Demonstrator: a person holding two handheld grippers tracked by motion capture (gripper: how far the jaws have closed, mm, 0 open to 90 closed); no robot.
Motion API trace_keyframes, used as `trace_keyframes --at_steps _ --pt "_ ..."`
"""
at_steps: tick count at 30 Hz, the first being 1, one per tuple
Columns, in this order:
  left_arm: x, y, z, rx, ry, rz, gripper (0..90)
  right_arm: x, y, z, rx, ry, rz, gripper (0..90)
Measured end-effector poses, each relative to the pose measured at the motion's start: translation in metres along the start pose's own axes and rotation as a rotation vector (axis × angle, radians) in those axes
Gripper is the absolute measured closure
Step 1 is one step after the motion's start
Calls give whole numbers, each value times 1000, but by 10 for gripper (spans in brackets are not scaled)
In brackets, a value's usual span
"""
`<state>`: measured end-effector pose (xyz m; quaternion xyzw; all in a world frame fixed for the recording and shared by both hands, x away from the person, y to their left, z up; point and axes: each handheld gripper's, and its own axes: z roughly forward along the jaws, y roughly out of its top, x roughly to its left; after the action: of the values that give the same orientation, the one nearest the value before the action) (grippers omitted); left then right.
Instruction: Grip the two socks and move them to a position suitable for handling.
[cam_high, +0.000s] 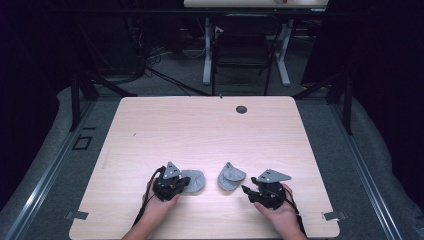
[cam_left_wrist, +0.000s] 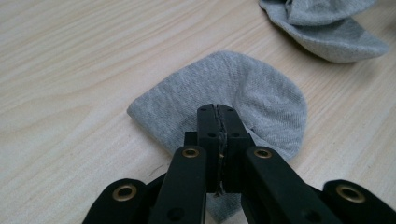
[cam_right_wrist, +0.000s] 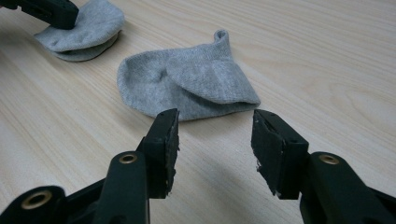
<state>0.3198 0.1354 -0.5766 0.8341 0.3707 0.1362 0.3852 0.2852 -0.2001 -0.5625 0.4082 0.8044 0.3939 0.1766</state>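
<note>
- Left sock (cam_high: 193, 181): grey, folded in half on the desk (cam_high: 200, 125), at about 7 o'clock of the desk top; already doubled over, so judged the further along of the pair.
- Left tool (cam_left_wrist: 218, 112): jaws pressed together, pinching an edge of the left sock; fabric seen between the pads in the left gripper view.
- Right sock (cam_right_wrist: 187, 81): grey, at about 5 o'clock of the desk, partly folded, cuff sticking up, looser than the other; apart from the left sock, not stacked on it.
- Right tool (cam_right_wrist: 215, 140): jaws spread, nothing between them, just short of the right sock, no contact.
- Done, by the look: both socks laid out, each roughly folded.
- Left, as judged: grab right sock, tidy fold, bring the two together.
</note>
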Motion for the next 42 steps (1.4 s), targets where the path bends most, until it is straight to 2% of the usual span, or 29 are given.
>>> trace_keyframes --at_steps 3,14,17,18,27,36,42 --pt "-1 -3 0 7 -11 -9 894 0 0 0 -1 0 1 508" --pt "-13 -9 -6 22 -28 53 895 0 0 0 -2 -5 2 505" --pt "-18 -12 -8 17 -38 49 895 0 0 0 -2 -6 3 505" --pt "-19 -12 -9 27 -44 61 895 0 0 0 -2 -6 3 505" --pt "-37 -17 -14 41 -93 91 895 0 0 0 1 -9 2 503" --pt "-50 -20 -14 35 -138 86 893 0 0 -1 -6 -11 2 503" --pt "-54 -21 -15 31 -147 87 892 1 0 0 -5 -10 -4 503"
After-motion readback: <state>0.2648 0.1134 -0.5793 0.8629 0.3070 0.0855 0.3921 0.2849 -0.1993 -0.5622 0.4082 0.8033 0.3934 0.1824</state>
